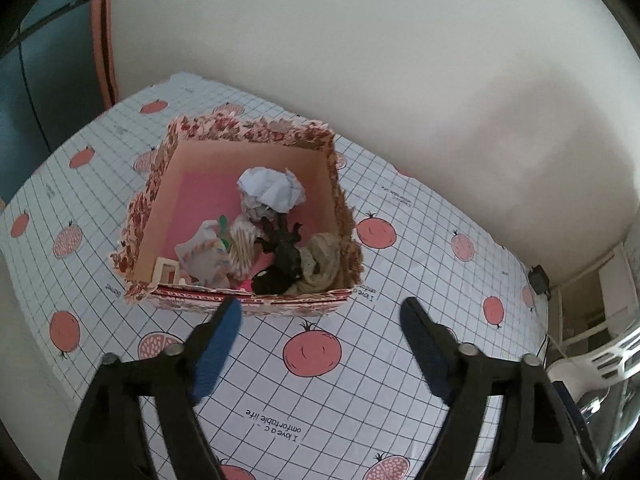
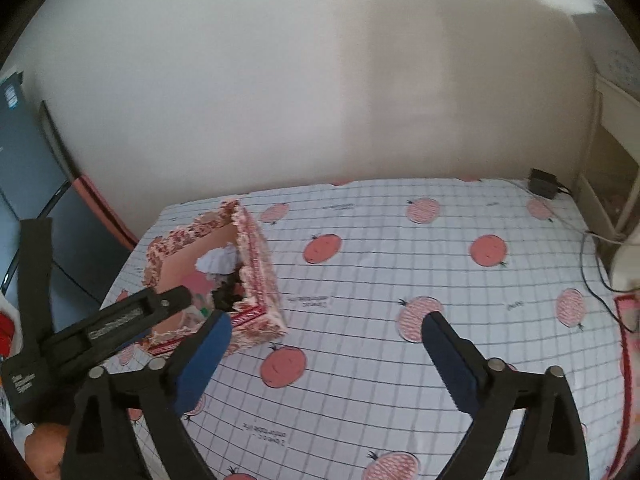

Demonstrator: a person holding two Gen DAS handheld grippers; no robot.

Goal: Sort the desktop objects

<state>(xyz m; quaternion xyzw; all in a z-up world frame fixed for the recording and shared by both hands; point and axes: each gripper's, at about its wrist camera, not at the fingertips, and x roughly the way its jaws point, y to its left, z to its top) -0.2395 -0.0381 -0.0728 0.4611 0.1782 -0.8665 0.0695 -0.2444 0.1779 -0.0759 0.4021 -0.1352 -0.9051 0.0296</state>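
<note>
Pale, bare wall backs a table [image 1: 420, 240] covered with a white grid-pattern cloth printed with pink pomegranates and small lines of text. Toward the far left corner of that cloth sits an open box [image 1: 340, 200] with red floral paper on its outer walls and a pink inside. It holds the sorted clutter: a crumpled white paper [image 1: 272, 188] against the far wall, a striped bundle of sticks [image 1: 244, 248] near the middle, a black glove-like object [image 1: 280, 256] and a beige cloth [image 1: 324, 260] packed into the near right corner, and a white wrapper [image 1: 204, 256] toward the near left.

The left gripper [image 1: 320, 308] hangs just short of the box's near wall, its blue-padded jaws spread wide with nothing between them but cloth. The right gripper [image 2: 326, 322] stands to the right of the box [image 2: 260, 280], jaws at their widest and likewise empty; in its view the left gripper's black body [image 2: 100, 328] crosses in front of the box's near left corner.

A black adapter [image 2: 543, 183] and its cord [image 2: 592, 264] lie at the table's far right edge, well apart from both grippers. A white plastic chair [image 1: 600, 356] stands beyond the right edge.
</note>
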